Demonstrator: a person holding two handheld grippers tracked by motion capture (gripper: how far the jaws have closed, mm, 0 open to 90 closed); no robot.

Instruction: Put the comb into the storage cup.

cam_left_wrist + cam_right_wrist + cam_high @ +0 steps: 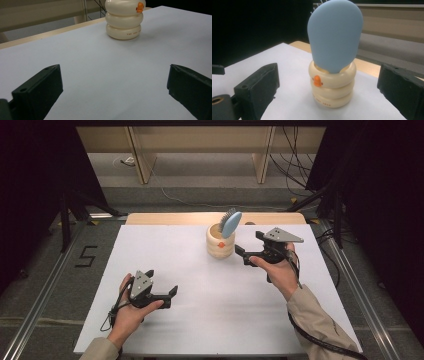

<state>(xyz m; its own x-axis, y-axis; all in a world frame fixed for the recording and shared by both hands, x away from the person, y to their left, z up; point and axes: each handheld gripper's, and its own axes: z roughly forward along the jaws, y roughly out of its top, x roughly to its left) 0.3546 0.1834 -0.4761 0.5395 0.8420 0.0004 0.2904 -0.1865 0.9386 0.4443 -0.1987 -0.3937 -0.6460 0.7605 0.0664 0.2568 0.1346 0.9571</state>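
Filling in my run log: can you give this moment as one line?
right gripper: open, beside cream holder | blue hairbrush: standing in holder | left gripper: open, apart, low over table

Both claws, left (172, 296) and right (248, 249), agape.

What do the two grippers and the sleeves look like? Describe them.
Both the left gripper and the right gripper are black with two blocky jaws, and each carries a grey three-cornered plate with small holes on top. A black cable trails from each. The person wears beige sleeves.
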